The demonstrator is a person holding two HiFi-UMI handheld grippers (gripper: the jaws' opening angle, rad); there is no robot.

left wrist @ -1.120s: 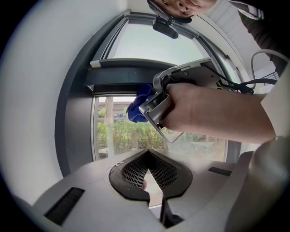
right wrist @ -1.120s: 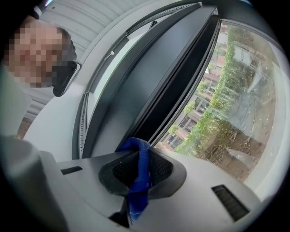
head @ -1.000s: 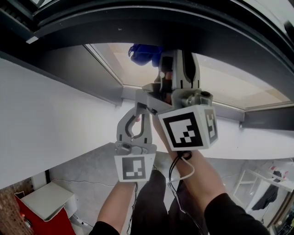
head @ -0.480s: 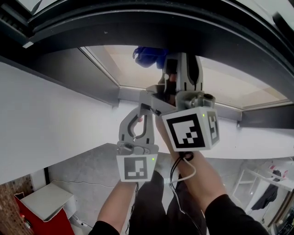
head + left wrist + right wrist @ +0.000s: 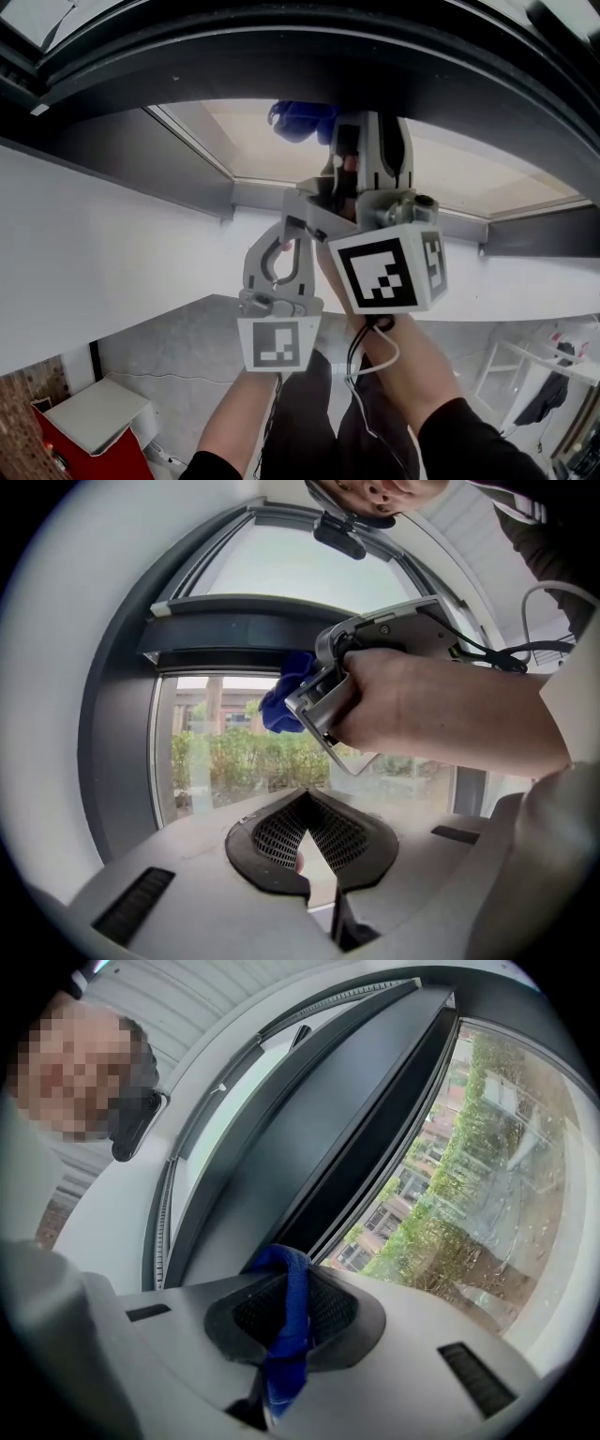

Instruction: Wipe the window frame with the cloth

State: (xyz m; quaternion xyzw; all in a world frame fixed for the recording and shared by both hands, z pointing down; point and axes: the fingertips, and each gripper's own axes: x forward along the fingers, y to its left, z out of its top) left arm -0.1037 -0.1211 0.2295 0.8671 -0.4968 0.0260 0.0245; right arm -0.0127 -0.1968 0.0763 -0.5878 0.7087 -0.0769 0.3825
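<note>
My right gripper [image 5: 361, 141] is raised to the dark window frame [image 5: 281, 56] and is shut on a blue cloth [image 5: 302, 120]. The cloth bunches at the jaw tips against the frame's upper bar. In the right gripper view the blue cloth [image 5: 289, 1326] runs between the pads of my right gripper [image 5: 291, 1274], with the dark window frame [image 5: 309, 1147] just beyond. My left gripper [image 5: 305, 206] hangs lower, under the right one, and holds nothing. In the left gripper view my left gripper [image 5: 307, 799] has its tips together, and the blue cloth [image 5: 284, 700] shows ahead of them.
The glass pane [image 5: 469, 178] lies to the right of the cloth, with shrubs [image 5: 234, 761] and buildings outside. A white wall band [image 5: 112, 244] runs under the frame. On the floor below are a red-sided cabinet [image 5: 84, 412] at the left and a rack [image 5: 534, 384] at the right.
Both grippers stay almost where they were, the right one still pressing the cloth at the upper frame. The head view has tilted slightly, so the frame sits a little lower.
</note>
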